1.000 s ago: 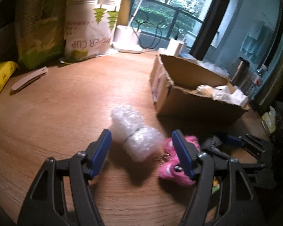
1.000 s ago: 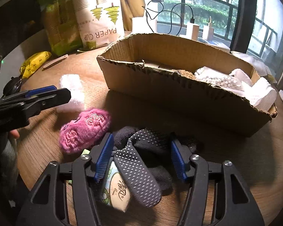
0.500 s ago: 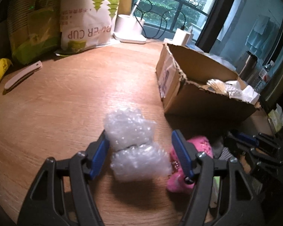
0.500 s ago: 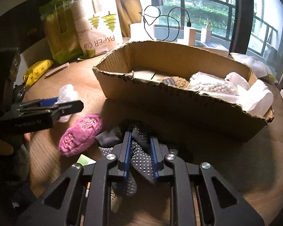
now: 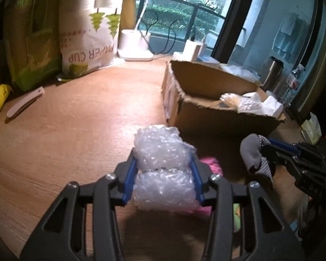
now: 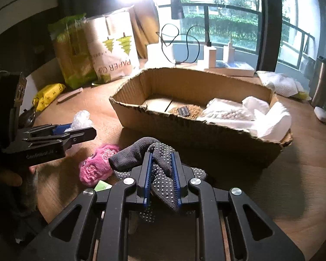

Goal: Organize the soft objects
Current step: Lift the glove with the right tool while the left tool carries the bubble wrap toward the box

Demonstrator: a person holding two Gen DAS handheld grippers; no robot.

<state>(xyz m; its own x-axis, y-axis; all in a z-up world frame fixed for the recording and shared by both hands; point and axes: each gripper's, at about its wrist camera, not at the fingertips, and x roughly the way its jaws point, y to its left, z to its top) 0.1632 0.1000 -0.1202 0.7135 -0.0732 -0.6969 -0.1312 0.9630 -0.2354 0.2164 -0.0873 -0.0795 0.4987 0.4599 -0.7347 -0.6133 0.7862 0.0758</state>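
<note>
Far left: green bags, a paper cup pack [image 5: 91,41] and a yellow packet [image 6: 47,95] along the back of the wooden table [image 5: 76,119].

Left of centre: left gripper [image 5: 163,180], jaws pinching a bubble wrap roll [image 5: 163,167] and squashing it between the blue pads, apparently raised above the tabletop. Below it, a pink plush toy [image 6: 97,165] lying flat.

Centre: right gripper [image 6: 162,174], jaws pressed onto a grey dotted glove [image 6: 158,165], loose ends hanging off both sides.

Right: open cardboard box [image 6: 184,130], already holding white paper and beaded wrap at its right end.

Risks, as a judgement: bubble wrap springy, liable to squirt out; dangling glove fingers liable to snag the ragged box rim.

Hard to make out: a green-and-white item half hidden under the glove; glove count unclear; box floor partly out of sight.
</note>
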